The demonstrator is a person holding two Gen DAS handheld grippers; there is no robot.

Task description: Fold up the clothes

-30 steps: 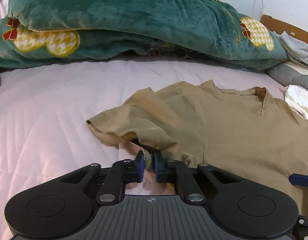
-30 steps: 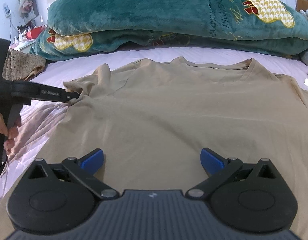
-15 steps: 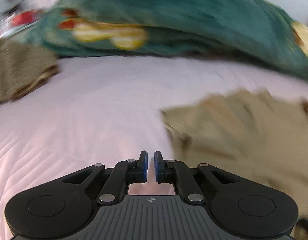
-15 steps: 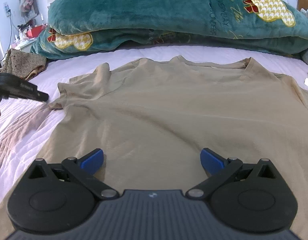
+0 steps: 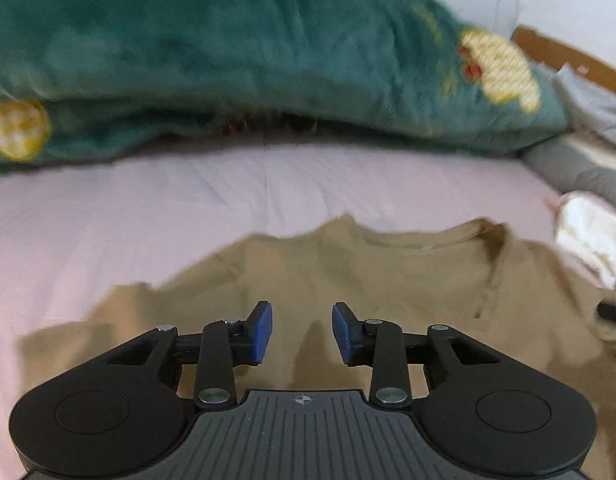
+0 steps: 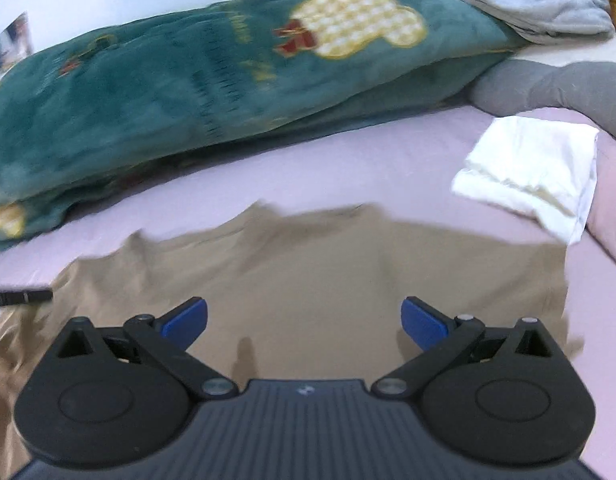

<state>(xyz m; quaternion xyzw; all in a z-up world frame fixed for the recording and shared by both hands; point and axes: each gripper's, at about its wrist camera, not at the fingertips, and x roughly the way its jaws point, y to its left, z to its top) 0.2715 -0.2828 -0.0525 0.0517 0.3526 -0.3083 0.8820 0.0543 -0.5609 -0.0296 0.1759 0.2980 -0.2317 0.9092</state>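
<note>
Jaws: left gripper (image 5: 302, 332) just parted, empty | right gripper (image 6: 304, 320) wide, empty | tan shirt (image 6: 348, 272) blurred, hem hidden.

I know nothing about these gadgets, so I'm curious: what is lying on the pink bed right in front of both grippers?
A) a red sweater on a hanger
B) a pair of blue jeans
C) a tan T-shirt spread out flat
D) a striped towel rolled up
C: the tan T-shirt lies spread on the pink bed sheet ahead of the left gripper and the right gripper, both open and empty.
</note>
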